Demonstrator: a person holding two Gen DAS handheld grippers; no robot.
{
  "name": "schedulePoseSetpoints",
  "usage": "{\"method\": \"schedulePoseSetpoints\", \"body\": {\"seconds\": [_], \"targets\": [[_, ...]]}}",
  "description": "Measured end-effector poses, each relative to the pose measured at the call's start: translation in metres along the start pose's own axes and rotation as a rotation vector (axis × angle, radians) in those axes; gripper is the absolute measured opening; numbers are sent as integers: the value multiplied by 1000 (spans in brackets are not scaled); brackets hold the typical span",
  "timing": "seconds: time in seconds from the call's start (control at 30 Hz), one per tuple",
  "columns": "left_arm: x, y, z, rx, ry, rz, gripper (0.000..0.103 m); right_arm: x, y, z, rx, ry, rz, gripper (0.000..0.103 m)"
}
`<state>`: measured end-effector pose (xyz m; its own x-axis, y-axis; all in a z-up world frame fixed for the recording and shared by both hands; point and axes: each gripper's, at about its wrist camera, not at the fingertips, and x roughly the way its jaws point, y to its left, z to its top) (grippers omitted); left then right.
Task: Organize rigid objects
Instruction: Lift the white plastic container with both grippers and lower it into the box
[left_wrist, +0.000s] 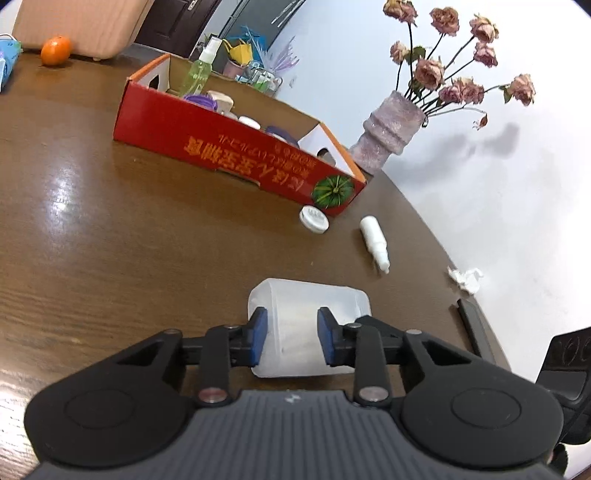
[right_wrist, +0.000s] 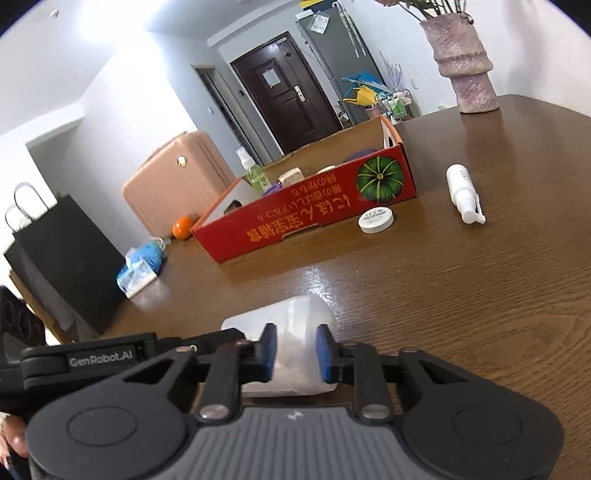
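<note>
both tools, left tool (left_wrist: 290, 338) and right tool (right_wrist: 294, 350), clamped on translucent container (left_wrist: 308, 314) lying on worktop (left_wrist: 147, 240), likely for two-handed lift into red box (left_wrist: 236, 155)

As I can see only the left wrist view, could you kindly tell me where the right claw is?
Observer: The right claw sits on the same translucent container, and its pads appear to pinch it.
Operator: Thank you. Is anything right beside it?
Observer: A black housing lettered GenRobot.AI lies just to its left.
Operator: And beyond the table on that side?
Observer: A black paper bag with loop handles stands past the table edge, in front of a pink suitcase.
</note>
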<state>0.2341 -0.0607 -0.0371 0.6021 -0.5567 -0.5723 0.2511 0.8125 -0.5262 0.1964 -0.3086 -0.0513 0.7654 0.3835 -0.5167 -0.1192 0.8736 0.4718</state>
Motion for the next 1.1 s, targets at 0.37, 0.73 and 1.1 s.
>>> {"method": "schedulePoseSetpoints", "body": {"seconds": [0.37,0.73,1.1], "targets": [[32,-32,126,81,-158,-93,27,20,10,111,-61,-162,10,20],[161,0,211,-6,-40,-55,27,138,-49,211,-9,-70,-29,19],[210,20,204,19,32,10,28,198,-48,208,-210,15,-188,19]]}}
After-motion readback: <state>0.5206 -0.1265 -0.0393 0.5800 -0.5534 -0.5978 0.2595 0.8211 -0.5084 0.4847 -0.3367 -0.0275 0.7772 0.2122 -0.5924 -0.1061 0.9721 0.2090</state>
